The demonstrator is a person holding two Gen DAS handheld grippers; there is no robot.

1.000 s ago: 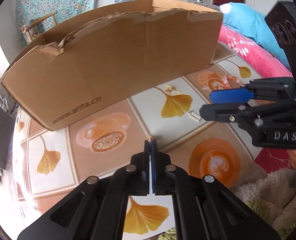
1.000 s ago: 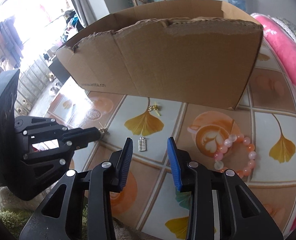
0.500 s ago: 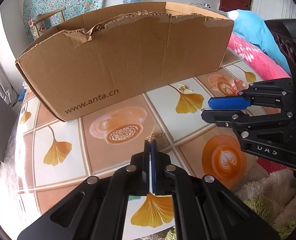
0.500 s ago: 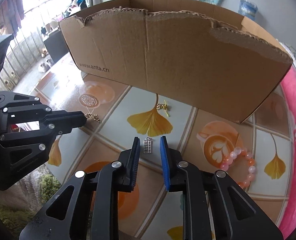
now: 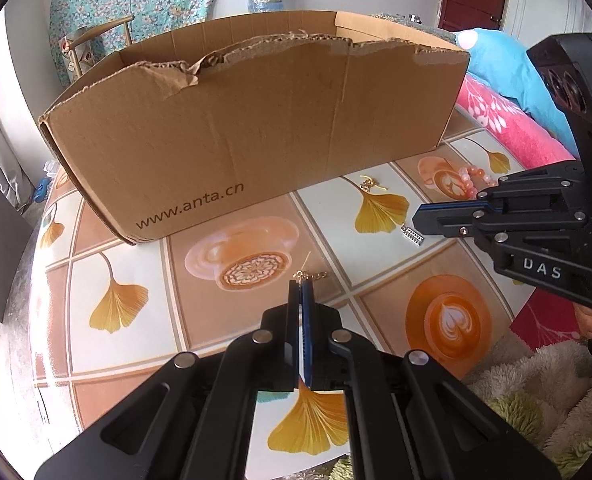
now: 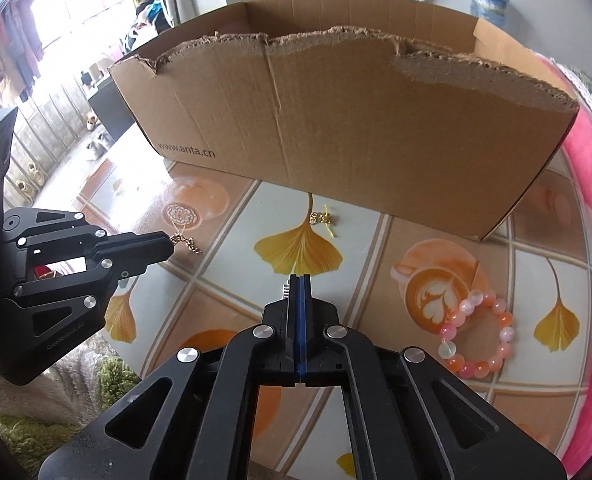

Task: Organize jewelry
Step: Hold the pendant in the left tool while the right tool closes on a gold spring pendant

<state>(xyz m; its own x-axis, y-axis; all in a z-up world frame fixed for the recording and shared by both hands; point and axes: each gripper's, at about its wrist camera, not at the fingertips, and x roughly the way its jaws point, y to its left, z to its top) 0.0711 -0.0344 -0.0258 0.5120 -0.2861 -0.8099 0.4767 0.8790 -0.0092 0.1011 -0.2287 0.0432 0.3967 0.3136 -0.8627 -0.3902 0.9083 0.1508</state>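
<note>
Both grippers are angled steeply down over a table (image 5: 108,364) covered in a cloth printed with ginkgo leaves and coffee cups. The left gripper (image 5: 300,285) is seen from the left wrist with its jaws pressed together on a gold chain (image 5: 311,275), which sticks out past the fingertips and hangs just above the cloth; in the right wrist view the same chain (image 6: 186,241) dangles from that gripper's (image 6: 168,243) tip at the left.

The right gripper (image 6: 299,278) is closed on a small silver charm (image 6: 286,290), of which only an edge shows beside the left finger. In the left wrist view the charm (image 5: 412,236) is caught at the tip of that gripper (image 5: 415,220), close above the cloth.

A torn cardboard box (image 6: 335,132) stands along the far edge. A second gold piece (image 6: 323,218) lies just before its front wall. A pink bead bracelet (image 6: 475,336) lies near the right edge, well apart from both grippers.
</note>
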